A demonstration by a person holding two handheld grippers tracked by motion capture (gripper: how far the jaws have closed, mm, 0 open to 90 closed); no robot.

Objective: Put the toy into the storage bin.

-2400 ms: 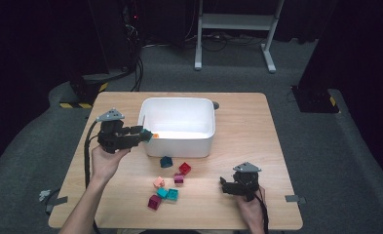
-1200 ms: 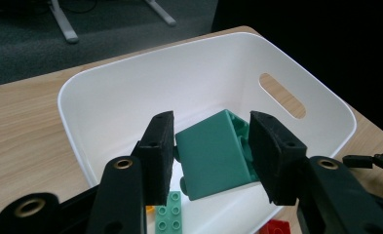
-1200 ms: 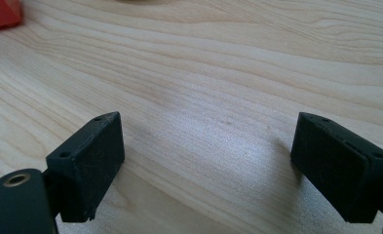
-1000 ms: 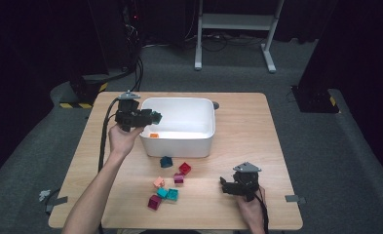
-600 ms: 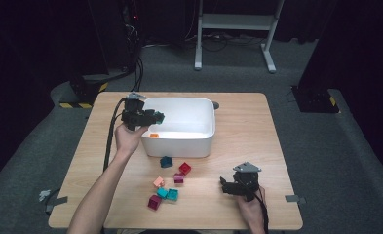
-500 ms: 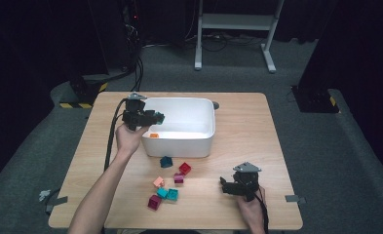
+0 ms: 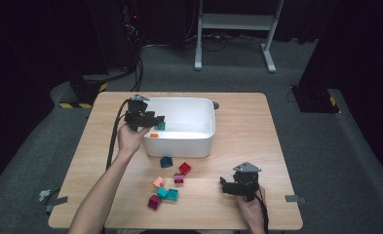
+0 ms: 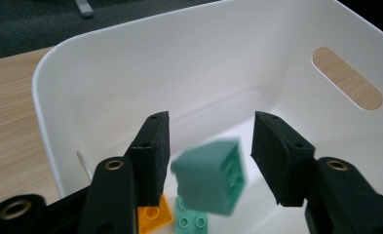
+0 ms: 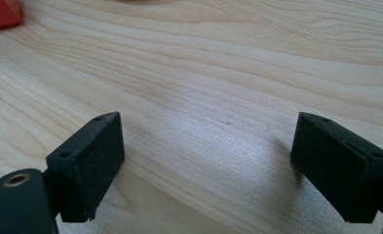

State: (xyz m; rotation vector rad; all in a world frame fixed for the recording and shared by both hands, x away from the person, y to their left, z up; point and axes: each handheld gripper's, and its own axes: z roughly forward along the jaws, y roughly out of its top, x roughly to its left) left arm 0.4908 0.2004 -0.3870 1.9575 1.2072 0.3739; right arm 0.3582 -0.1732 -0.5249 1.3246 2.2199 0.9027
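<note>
At the near right of the wooden table (image 7: 257, 122), the right gripper (image 7: 228, 186) rests low over bare wood, its jaws spread wide with nothing between them. Left of it, toward the middle, loose blocks lie scattered: a magenta block (image 7: 154, 201), two teal ones just beside it, a pink block (image 7: 158, 182), a red block (image 7: 184, 168) and a dark teal one (image 7: 166, 161) nearest the white bin (image 7: 206, 139). Farther off, the left gripper (image 7: 159, 120) reaches over the bin's left rim. Its jaws have just been opening, and the mint green block (image 8: 209, 175) between them looks blurred and clear of both pads — let go, I judge, and dropping toward an orange brick (image 8: 152, 213) and a mint brick (image 8: 189, 222) on the bin floor. Such a block is likely light, rigid plastic, smooth and a little slippery — best pinched across two flat opposite sides, not over the studs.
</note>
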